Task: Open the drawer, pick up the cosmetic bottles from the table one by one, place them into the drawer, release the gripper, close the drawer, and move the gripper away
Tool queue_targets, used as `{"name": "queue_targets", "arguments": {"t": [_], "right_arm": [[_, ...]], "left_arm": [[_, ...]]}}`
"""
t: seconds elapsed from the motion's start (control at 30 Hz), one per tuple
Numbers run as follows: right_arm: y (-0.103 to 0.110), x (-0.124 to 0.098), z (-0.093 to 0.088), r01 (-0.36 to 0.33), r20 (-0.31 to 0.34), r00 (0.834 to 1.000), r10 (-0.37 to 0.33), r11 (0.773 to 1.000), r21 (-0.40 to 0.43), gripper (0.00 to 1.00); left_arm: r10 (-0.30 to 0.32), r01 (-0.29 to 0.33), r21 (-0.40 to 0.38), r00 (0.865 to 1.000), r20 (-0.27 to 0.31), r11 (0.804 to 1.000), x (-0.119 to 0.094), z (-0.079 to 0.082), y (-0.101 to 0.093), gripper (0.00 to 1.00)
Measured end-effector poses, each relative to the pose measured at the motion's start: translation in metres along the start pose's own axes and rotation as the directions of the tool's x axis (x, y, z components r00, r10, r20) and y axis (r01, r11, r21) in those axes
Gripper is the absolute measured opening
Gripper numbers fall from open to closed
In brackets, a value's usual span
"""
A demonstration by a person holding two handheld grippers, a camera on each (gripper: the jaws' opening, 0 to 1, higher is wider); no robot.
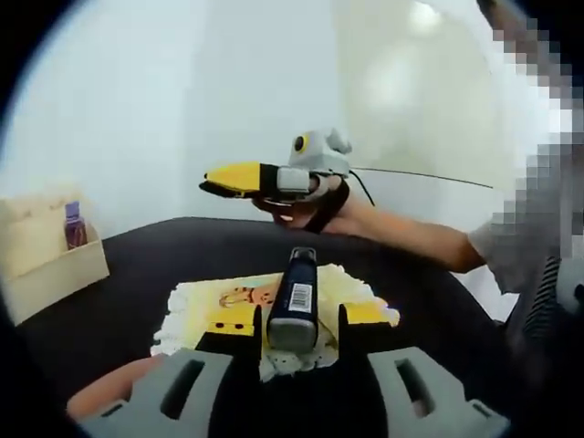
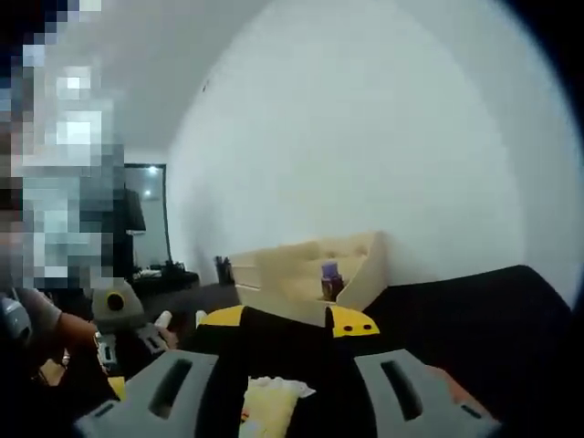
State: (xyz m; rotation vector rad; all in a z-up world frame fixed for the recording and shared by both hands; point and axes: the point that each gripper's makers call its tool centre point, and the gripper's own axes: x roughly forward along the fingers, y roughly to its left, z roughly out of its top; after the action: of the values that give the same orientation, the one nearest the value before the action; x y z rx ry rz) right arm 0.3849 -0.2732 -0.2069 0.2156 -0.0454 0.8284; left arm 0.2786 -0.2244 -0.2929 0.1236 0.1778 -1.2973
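Observation:
My left gripper (image 1: 294, 330) is shut on a dark cosmetic bottle (image 1: 296, 297) with a barcode label, which points away from me above a yellow-and-white cloth (image 1: 205, 306) on the black table (image 1: 146, 265). At the left stands the open wooden drawer (image 1: 50, 269) with a purple bottle (image 1: 75, 225) upright inside. My right gripper (image 1: 239, 180), held by a hand, hovers above the table's far side with its yellow jaws together and nothing in them. In the right gripper view my right gripper (image 2: 287, 321) faces the drawer (image 2: 306, 265) and the purple bottle (image 2: 330, 278).
A person's arm (image 1: 411, 239) reaches in from the right over the table. The white wall (image 1: 137, 109) lies behind. A corner of the cloth (image 2: 269, 401) shows under the right jaws, and dark furniture (image 2: 160, 274) stands at the far left.

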Motion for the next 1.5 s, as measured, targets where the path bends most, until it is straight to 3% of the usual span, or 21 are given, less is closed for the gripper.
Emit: {"name": "queue_targets", "arguments": {"t": [0.23,0.3,0.9,1.17,1.5], "right_arm": [[0.001,0.000,-0.002,-0.002,-0.007,1.000,0.002,1.000,-0.005,0.29],[0.001,0.000,-0.002,-0.002,-0.009,1.000,0.002,1.000,-0.006,0.29],[-0.002,0.000,-0.002,0.002,-0.012,1.000,-0.002,1.000,-0.011,0.29],[-0.003,0.000,-0.001,0.008,-0.009,1.000,-0.008,1.000,-0.013,0.29],[-0.005,-0.001,-0.003,0.021,-0.013,1.000,-0.021,1.000,-0.015,0.29]], "left_arm": [[0.018,-0.018,0.009,1.000,-0.010,1.000,0.001,-0.002,0.003,0.24],[0.023,-0.023,0.016,1.000,-0.019,1.000,0.001,-0.004,0.004,0.19],[0.043,-0.043,0.027,0.999,-0.012,0.999,-0.004,0.001,0.007,0.17],[0.117,-0.117,0.025,0.993,0.005,0.993,-0.014,0.008,0.026,0.17],[0.255,-0.255,-0.002,0.967,0.012,0.967,-0.031,0.011,0.061,0.17]]}}
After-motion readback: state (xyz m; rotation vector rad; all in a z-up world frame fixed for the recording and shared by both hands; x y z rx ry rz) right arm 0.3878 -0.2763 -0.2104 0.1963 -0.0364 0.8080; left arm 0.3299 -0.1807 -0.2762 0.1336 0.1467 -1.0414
